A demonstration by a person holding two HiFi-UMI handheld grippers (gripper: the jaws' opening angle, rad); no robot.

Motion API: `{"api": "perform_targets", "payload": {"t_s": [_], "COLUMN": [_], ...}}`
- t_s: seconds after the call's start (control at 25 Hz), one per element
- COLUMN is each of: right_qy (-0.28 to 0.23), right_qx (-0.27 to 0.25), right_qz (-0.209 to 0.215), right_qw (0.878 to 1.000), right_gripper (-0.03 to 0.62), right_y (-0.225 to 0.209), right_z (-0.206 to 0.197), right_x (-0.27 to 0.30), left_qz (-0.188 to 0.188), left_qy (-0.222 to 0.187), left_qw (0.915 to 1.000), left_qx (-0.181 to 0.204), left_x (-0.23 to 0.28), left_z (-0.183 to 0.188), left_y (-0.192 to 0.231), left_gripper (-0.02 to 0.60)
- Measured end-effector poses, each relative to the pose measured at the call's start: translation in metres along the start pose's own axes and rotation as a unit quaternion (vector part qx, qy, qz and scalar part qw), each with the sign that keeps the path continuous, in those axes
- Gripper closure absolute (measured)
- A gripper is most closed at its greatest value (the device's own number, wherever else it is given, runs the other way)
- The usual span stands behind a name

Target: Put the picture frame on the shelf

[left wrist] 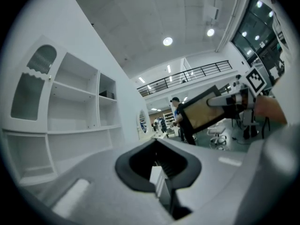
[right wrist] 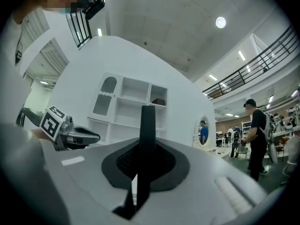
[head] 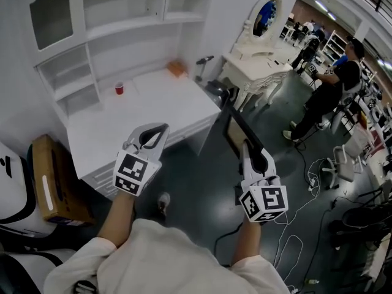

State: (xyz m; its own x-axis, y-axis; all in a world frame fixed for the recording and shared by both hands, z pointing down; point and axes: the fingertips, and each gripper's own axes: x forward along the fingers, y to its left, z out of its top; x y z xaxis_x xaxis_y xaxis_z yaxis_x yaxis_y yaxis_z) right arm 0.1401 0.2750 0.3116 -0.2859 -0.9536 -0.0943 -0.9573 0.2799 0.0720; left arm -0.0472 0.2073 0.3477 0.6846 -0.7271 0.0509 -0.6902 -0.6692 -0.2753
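The right tongs point(head: 250, 154) are clamping the frame point(head: 234, 133) by its lower part, so that in the right gripper view its thin dark edge is standing upright between them. In the head view the frame is hanging in the air right of centre, above the dark floor point(head: 196, 182) and just off the table's point(head: 153, 109) right end, its tan face turning toward the left of the picture. The left tongs point(head: 158, 132) are sitting together with nothing between them, hovering over the table's near edge at lower centre-left. A marker cube is showing on each gripper, and the person's arms are reaching in from the bottom edge.

On the white table a red cup point(head: 119, 89) is standing near the back wall at left, and a small orange-brown thing point(head: 177, 68) is lying at the far right corner. The white shelf point(head: 122, 23) is rising behind the table across the upper left, its compartments showing bare. A cardboard box point(head: 52, 179) is resting on the floor at the left edge. At upper right a white vanity point(head: 257, 60) with an oval mirror point(head: 264, 14) is standing, and beyond it a person point(head: 334, 84) in dark clothes is bending forward. Cables point(head: 294, 225) are trailing over the floor at lower right.
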Motion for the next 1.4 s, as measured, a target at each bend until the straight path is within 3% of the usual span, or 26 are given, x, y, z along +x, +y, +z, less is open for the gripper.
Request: {"api": "perform_targets", "payload": {"t_s": [0.52,1.4], "right_qy": [0.015,0.021], "right_qx": [0.006,-0.005], "right_qz": [0.012,0.009], "right_qw": [1.000,1.000], "right_gripper": [0.580,0.579], "right_y": [-0.034,-0.093], "right_z": [-0.014,-0.026], "right_x": [0.142,0.298], "left_qz": [0.004,-0.007], "left_qy": [0.015,0.011], "left_qw": [0.9999,0.9999], "left_qx": [-0.008,0.002], "left_x": [0.098,0.233], "left_z": [-0.020,-0.033], "left_y": [0.093,0.197], "left_gripper": [0.580,0.580]}}
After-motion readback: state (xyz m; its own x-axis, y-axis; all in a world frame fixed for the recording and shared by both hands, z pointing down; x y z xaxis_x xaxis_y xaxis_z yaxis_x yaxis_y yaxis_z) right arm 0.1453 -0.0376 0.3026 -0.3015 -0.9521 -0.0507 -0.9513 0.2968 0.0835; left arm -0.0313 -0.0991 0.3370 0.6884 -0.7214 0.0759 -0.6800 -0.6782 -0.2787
